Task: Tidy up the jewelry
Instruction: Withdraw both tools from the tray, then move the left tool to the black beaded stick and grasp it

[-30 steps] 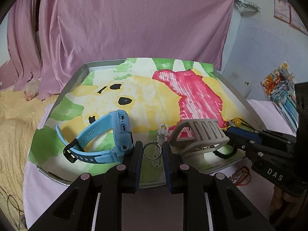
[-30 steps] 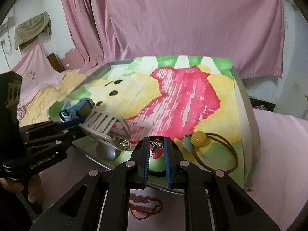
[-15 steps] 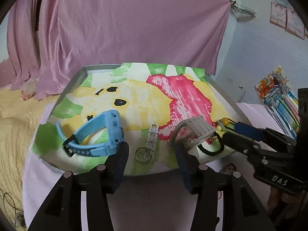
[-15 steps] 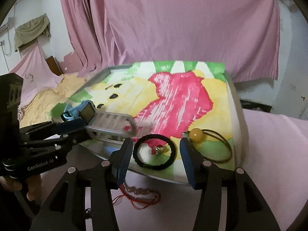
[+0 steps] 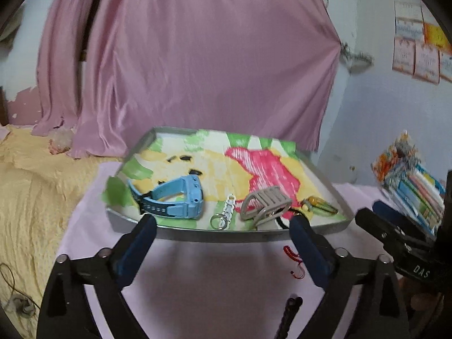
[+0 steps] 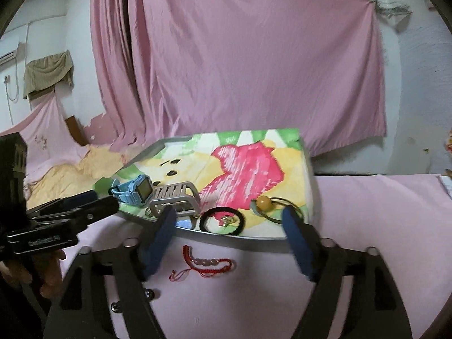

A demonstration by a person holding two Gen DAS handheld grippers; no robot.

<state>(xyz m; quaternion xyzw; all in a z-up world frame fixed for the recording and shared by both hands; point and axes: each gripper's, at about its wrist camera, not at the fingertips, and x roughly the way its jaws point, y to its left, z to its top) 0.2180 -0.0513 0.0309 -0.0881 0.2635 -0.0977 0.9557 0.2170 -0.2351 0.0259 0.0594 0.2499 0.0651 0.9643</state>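
A metal tray (image 5: 132, 152) lined with a cartoon cloth holds a blue watch (image 5: 180, 200), a white keychain with a ring (image 5: 224, 213), a grey watch band (image 5: 265, 202) and a yellow-bead hair tie (image 5: 319, 203). In the right wrist view the tray (image 6: 254, 238) also shows a black hair tie with a charm (image 6: 223, 220) and the bead tie (image 6: 268, 203). A red string bracelet (image 6: 207, 262) lies on the pink cloth before the tray. My left gripper (image 5: 223, 233) and right gripper (image 6: 227, 224) are both open, empty, just short of the tray's front edge.
A pink curtain (image 5: 183, 70) hangs behind the tray. A yellow blanket (image 5: 34, 186) lies to the left. A packet of coloured items (image 5: 409, 180) sits at the right. The other gripper shows at each view's side edge (image 6: 62, 220).
Both grippers opened, releasing the keychain and the black hair tie onto the tray, and pulled back and up away from the tray.
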